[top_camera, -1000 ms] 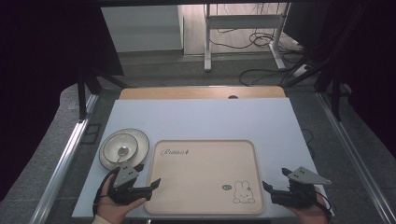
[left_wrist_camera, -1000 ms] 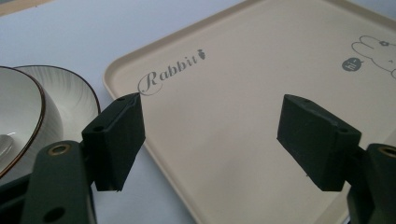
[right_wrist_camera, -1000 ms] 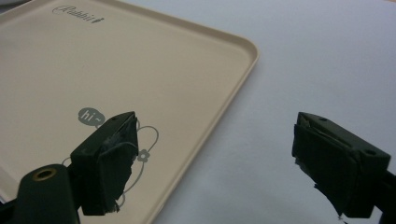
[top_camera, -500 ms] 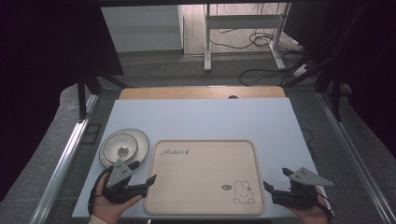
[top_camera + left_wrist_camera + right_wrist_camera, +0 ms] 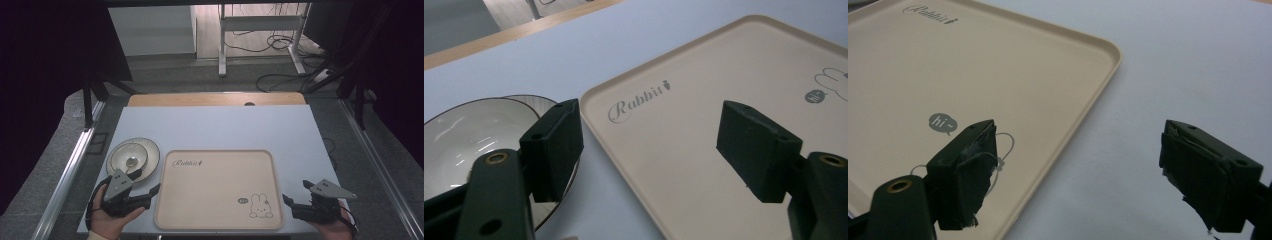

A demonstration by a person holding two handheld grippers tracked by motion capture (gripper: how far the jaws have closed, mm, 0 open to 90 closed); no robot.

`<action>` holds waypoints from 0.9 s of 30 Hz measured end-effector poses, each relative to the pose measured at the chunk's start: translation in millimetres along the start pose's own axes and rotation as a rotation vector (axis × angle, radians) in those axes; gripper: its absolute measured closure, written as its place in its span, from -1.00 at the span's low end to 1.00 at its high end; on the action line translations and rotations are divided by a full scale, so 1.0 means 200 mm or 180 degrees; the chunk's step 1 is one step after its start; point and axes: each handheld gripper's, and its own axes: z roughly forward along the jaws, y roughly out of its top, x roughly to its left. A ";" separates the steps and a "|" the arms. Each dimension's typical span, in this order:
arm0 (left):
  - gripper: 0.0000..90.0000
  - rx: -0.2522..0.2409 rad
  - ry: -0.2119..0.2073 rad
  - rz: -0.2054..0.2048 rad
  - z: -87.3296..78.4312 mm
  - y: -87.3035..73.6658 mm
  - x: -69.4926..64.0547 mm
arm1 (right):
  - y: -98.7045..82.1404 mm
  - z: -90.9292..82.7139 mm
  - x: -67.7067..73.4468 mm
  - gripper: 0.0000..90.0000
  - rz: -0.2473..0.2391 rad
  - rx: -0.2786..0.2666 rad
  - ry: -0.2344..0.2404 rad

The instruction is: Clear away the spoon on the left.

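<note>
High view showed the beige tray (image 5: 215, 187) lying flat on the pale desk (image 5: 215, 127), close to the person's edge of it, with the word "Rabbit" printed near its far left corner and a small rabbit drawing near its near right corner. Just off the tray's left rim sat a shallow white bowl (image 5: 133, 157) with a dark line round its lip, apart from the tray by a thin strip of desk. The left gripper (image 5: 148, 194) hovered at the tray's near left corner, held in a hand (image 5: 107, 222) that came in over the desk's near edge; its fingers stood wide apart and held nothing. From the left gripper view, one finger (image 5: 555, 145) hung over the bowl's edge (image 5: 454, 130) and the other over the tray's surface (image 5: 684, 130), so the tray's left rim lay between them. The right gripper (image 5: 296, 192) rested off the tray's near right corner, fingers likewise spread wide and empty. In the right gripper view, one finger (image 5: 965, 172) sat above the rabbit drawing on the tray (image 5: 1013, 75) and the other above bare desk (image 5: 1198, 65) beside the tray's right rim.
</note>
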 end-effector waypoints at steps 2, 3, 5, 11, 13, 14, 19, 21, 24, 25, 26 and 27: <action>-0.41 -0.0015 0.0017 -0.0019 -0.01 0.00 0.01 | 0.00 0.00 0.00 -0.65 0.0002 0.0004 -0.0017; -0.40 -0.0019 0.0024 -0.0024 -0.01 0.00 0.02 | 0.00 0.00 0.00 -0.65 0.0005 0.0007 -0.0024; -0.40 -0.0007 0.0038 -0.0021 -0.02 -0.01 0.03 | 0.00 0.00 0.00 -0.65 0.0010 0.0010 -0.0027; -0.39 0.0003 0.0110 -0.0042 -0.04 -0.02 0.06 | 0.00 0.00 0.00 -0.65 0.0018 0.0013 -0.0038; -0.39 0.0010 0.0122 -0.0041 -0.04 -0.03 0.06 | 0.00 0.00 0.00 -0.65 0.0017 0.0012 -0.0039; -0.39 0.0016 0.0161 -0.0035 -0.05 -0.03 0.08 | 0.00 0.00 0.00 -0.65 0.0010 0.0005 -0.0042; -0.39 0.0024 0.0219 -0.0041 -0.06 -0.05 0.10 | 0.00 0.00 0.00 -0.65 0.0010 0.0009 -0.0047; -0.39 0.0045 0.0273 -0.0036 -0.07 -0.07 0.11 | 0.00 0.00 0.00 -0.65 0.0020 0.0011 -0.0081; -0.38 0.0064 0.0317 -0.0029 -0.08 -0.08 0.12 | 0.00 0.00 0.00 -0.65 0.0031 0.0010 -0.0094; -0.38 0.0072 0.0336 -0.0025 -0.08 -0.09 0.13 | 0.00 0.00 -0.01 -0.65 0.0034 0.0011 -0.0101; -0.38 0.0072 0.0350 -0.0022 -0.08 -0.09 0.13 | 0.00 0.00 -0.01 -0.65 0.0034 0.0016 -0.0109; -0.38 0.0078 0.0367 -0.0015 -0.09 -0.10 0.14 | 0.00 0.00 -0.01 -0.65 0.0034 0.0016 -0.0109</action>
